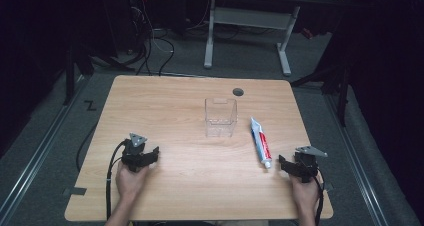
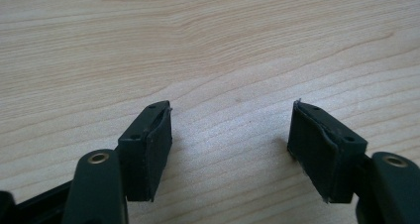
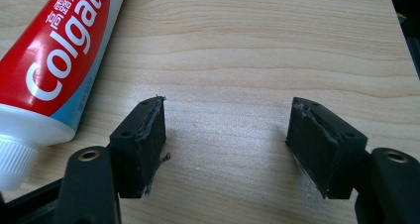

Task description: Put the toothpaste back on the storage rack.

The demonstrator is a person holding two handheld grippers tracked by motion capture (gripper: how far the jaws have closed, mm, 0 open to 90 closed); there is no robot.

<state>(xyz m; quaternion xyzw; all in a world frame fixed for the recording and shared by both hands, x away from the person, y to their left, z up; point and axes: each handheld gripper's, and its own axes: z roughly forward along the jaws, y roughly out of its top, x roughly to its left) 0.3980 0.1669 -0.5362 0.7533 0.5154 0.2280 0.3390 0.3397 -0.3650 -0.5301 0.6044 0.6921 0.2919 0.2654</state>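
Note:
A red, white and blue Colgate toothpaste tube lies on the wooden table, cap toward the person, right of a clear plastic box that stands upright near the middle. My right gripper rests on the table just right of the tube's cap, open, with bare wood between its jaws; the tube lies beside its left jaw. My left gripper rests at the table's front left, open over bare wood, far from both objects.
A round grommet hole sits near the table's far edge. Beyond the table a white-legged desk and cables stand on grey floor. Dark curtains flank both sides.

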